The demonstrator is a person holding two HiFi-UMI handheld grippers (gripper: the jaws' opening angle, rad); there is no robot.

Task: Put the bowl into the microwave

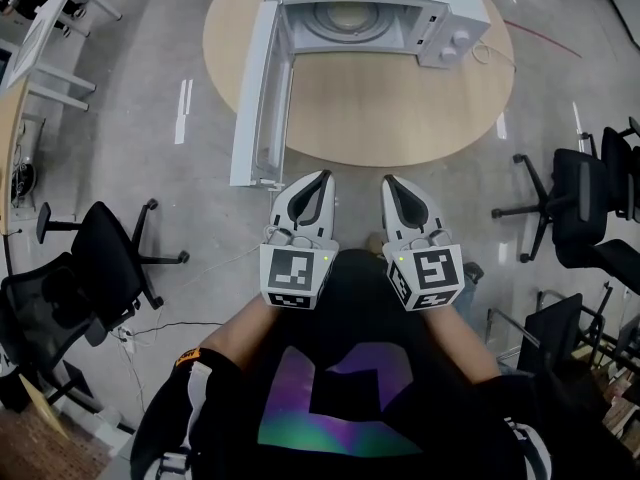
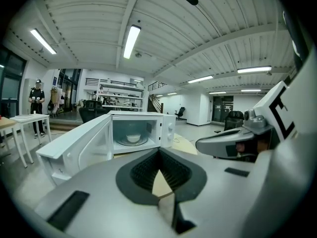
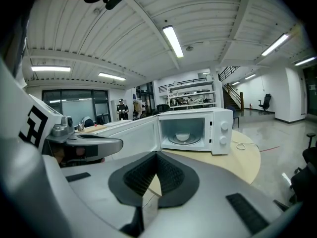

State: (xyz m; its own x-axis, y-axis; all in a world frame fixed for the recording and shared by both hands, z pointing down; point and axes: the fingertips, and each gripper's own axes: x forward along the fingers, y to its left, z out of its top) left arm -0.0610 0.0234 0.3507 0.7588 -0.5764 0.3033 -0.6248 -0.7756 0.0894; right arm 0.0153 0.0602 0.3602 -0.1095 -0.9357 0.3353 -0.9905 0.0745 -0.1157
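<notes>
The white microwave (image 1: 400, 8) stands on the round wooden table (image 1: 400, 118) with its door (image 1: 258, 98) swung wide open to the left. A small white bowl (image 1: 347, 16) sits inside on the glass turntable, also seen in the left gripper view (image 2: 132, 139) and the right gripper view (image 3: 183, 137). My left gripper (image 1: 322, 178) and right gripper (image 1: 390, 182) are held side by side close to my body, off the table's near edge, well short of the microwave. Both are shut, with nothing between the fingertips.
Black office chairs stand on the grey floor at the left (image 1: 100, 258) and right (image 1: 590, 198). A white desk (image 1: 50, 28) is at the far left. A thin cable (image 3: 242, 146) lies on the table right of the microwave. A person (image 2: 36, 105) stands far off.
</notes>
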